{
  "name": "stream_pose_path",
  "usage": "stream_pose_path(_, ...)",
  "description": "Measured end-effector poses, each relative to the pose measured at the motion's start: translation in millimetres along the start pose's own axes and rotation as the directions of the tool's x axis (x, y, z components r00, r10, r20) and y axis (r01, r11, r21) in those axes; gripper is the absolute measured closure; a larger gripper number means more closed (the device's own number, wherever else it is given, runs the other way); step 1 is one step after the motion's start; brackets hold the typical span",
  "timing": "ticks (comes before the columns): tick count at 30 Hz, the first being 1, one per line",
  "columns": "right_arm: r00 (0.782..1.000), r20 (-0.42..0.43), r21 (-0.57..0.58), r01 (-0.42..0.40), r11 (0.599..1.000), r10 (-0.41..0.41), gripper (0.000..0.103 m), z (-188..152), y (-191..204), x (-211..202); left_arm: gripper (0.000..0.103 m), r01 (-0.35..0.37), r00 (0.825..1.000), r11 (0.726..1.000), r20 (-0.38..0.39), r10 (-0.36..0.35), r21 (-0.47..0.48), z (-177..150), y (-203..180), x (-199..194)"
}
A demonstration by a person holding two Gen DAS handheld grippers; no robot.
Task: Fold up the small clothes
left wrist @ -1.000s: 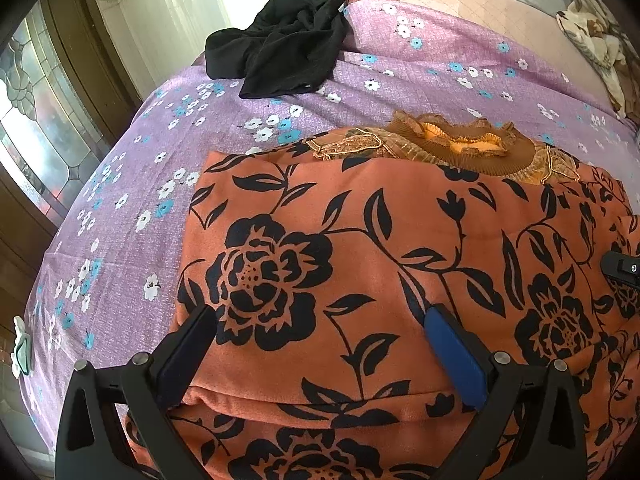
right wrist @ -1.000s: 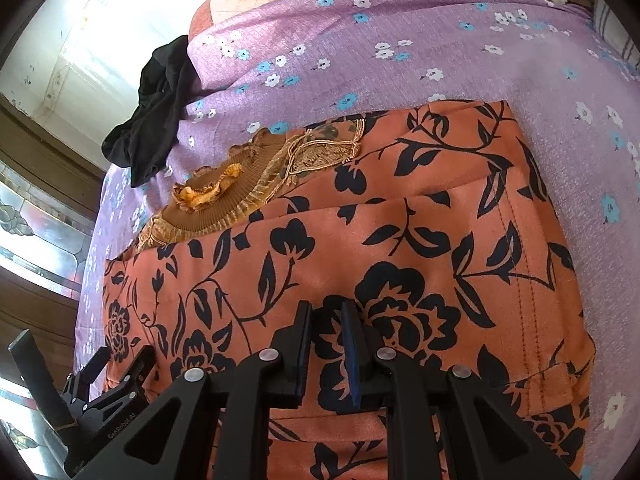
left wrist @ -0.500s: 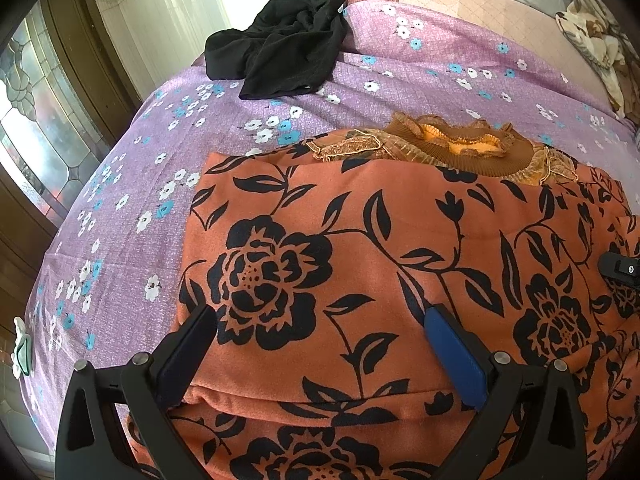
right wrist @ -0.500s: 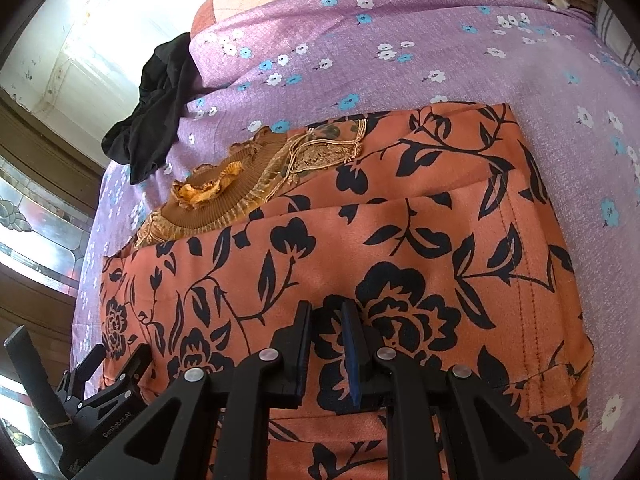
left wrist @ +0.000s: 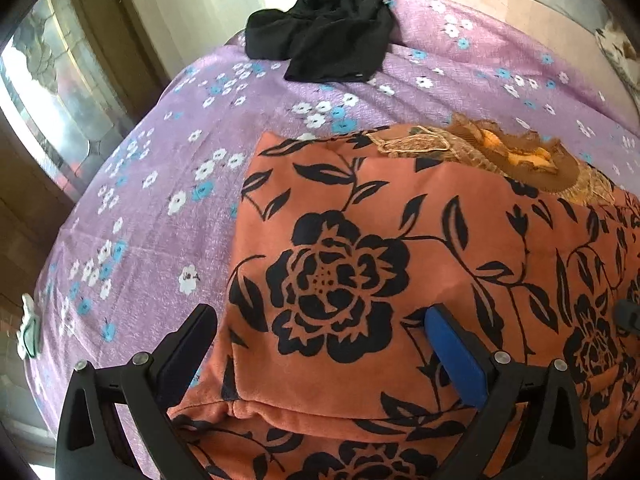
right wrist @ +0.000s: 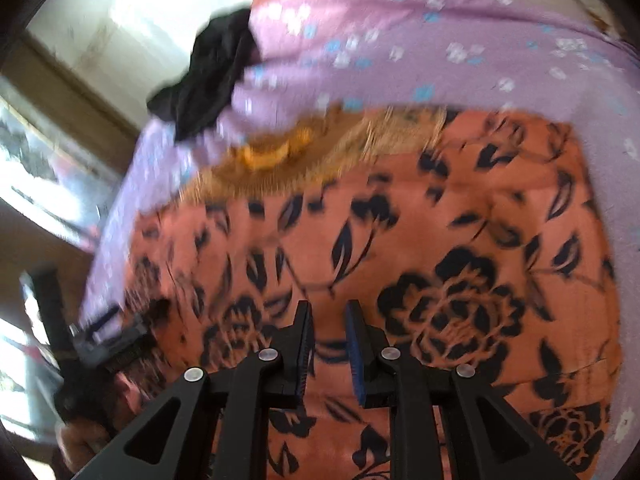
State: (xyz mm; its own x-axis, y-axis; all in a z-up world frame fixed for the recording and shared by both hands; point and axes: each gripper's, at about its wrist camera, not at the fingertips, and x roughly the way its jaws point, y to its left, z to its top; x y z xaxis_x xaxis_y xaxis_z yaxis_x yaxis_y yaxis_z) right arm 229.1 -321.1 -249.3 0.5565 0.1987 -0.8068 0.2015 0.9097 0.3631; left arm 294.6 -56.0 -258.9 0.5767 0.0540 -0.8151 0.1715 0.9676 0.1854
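Orange floral garment lies folded on the purple bedspread, nr its front edge. Left gripper wide, over the garment's left edge, nothing pinched. Right gripper narrow, jaws opening, above the cloth, not gripping. Black garment bunched at far edge.

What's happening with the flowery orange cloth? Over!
Left gripper open. Right gripper opening, nothing gripped. Orange cloth folded flat. Black garment well clear.
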Motion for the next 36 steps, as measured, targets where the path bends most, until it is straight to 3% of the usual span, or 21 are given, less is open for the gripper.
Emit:
stream_pose_path(5, 0.999, 0.031, 0.018, 0.017, 1.000, -0.018, 0.082, 4.5, -4.5, -10.6, 0.000, 0.036, 0.998, 0.999, 0.046, -0.037, 0.013, 0.4, -5.0, -11.9)
stream_pose_path(11, 0.989, 0.105, 0.201, 0.078, 0.977, -0.100, 0.082, 20.9, -53.3, -31.7, 0.000, 0.067, 0.993, 0.998, 0.097, -0.068, 0.013, 3.2, -6.1, -24.7)
stream_pose_path(14, 0.980, 0.082, 0.276, 0.153, 0.949, -0.182, 0.082, 24.4, -74.5, -31.8, 0.000, 0.075, 0.991, 0.997, 0.111, -0.076, 0.010, 3.9, -7.1, -28.7)
stream_pose_path(17, 0.985, 0.070, 0.330, 0.125, 0.936, -0.157, 0.082, 24.1, -89.7, -27.6, 0.000, 0.086, 0.989, 0.996, 0.124, -0.086, 0.007, 3.4, -6.6, -32.3)
stream_pose_path(28, 0.991, 0.106, 0.199, 0.058, 0.978, -0.081, 0.080, 18.8, -49.1, -30.4, 0.000, 0.110, 0.984, 0.994, 0.137, -0.111, 0.017, 3.5, -9.4, -34.0)
stream_pose_path(33, 0.998, 0.053, 0.141, 0.038, 0.989, -0.046, 0.079, 12.3, -29.9, -14.2, 0.000, 0.110, 0.984, 0.994, 0.139, -0.112, 0.020, 2.9, -10.0, -34.6)
stream_pose_path(36, 0.997, 0.047, 0.111, 0.060, 0.992, -0.066, 0.074, 7.6, -25.1, -9.1, 0.000, 0.111, 0.984, 0.994, 0.139, -0.113, 0.024, 2.7, -10.8, -34.7)
